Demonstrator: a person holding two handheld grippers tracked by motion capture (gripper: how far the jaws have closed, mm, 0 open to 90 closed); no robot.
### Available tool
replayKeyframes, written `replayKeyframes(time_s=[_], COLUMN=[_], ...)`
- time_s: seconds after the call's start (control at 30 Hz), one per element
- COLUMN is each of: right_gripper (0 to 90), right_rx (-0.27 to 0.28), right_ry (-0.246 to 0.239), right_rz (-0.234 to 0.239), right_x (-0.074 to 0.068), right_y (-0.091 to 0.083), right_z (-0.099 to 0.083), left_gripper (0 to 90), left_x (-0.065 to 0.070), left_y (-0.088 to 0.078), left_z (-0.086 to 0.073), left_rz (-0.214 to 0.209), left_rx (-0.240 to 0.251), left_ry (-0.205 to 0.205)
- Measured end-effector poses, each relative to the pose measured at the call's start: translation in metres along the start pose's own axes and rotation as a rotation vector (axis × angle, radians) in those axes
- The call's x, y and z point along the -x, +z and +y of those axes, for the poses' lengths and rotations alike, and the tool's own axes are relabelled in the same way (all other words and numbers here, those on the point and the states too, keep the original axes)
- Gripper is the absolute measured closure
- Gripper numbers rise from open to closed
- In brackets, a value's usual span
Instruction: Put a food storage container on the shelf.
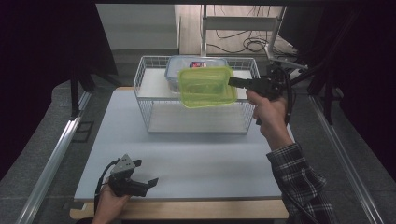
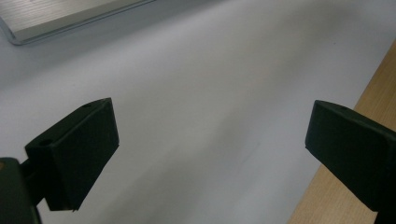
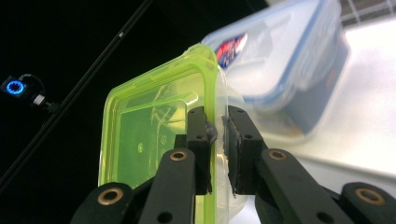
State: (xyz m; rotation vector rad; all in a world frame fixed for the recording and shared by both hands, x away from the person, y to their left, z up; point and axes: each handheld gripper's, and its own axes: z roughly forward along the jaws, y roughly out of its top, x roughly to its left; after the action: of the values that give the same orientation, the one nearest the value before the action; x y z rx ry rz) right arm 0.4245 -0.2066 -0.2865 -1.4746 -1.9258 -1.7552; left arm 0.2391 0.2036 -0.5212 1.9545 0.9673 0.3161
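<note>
High view: green box (image 1: 207, 87) held in the air over the wire basket (image 1: 142, 100), right gripper (image 1: 232, 81) clamped on its edge.

Right gripper view shows the jaws pinching the box's rim (image 3: 212, 135) at one side only, so the box hangs off to the side, tilted. Behind it a blue-lidded box (image 1: 175, 65) sits on the basket's upper shelf, close by. Left gripper (image 1: 152, 180) rests near the front of the table (image 1: 187, 158), jaws apart, holding nothing. Risks, as I judge them: thin rim grip could let the box pivot or slip; a swing could knock the blue-lidded box or catch the basket wire.
</note>
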Motion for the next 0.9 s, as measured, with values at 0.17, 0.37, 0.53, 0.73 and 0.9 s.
replayKeyframes(time_s=[0.17, 0.37, 0.53, 0.73, 0.9], right_gripper=[80.8, 80.8, 80.8, 80.7, 80.7], right_rx=[0.031, 0.066, 0.103, 0.117, 0.130], right_ry=[-0.015, -0.027, -0.043, -0.048, -0.031], right_rz=[-0.022, -0.061, -0.105, -0.154, -0.185], right_x=[-0.008, -0.016, -0.023, -0.024, -0.018], right_y=[0.008, 0.020, 0.031, 0.048, 0.055], right_z=[0.014, 0.028, 0.040, 0.048, 0.049], left_gripper=[2.5, 2.5, 2.5, 2.6, 2.6], left_x=[0.000, 0.000, 0.000, 0.000, 0.000], left_y=[0.001, 0.000, 0.001, 0.001, 0.001], left_z=[0.000, 0.000, 0.000, -0.001, -0.001], left_rz=[-0.006, -0.009, -0.013, -0.021, -0.024], left_rx=[-0.005, -0.007, -0.009, -0.009, -0.008], left_ry=[0.001, 0.004, 0.005, 0.004, 0.003])
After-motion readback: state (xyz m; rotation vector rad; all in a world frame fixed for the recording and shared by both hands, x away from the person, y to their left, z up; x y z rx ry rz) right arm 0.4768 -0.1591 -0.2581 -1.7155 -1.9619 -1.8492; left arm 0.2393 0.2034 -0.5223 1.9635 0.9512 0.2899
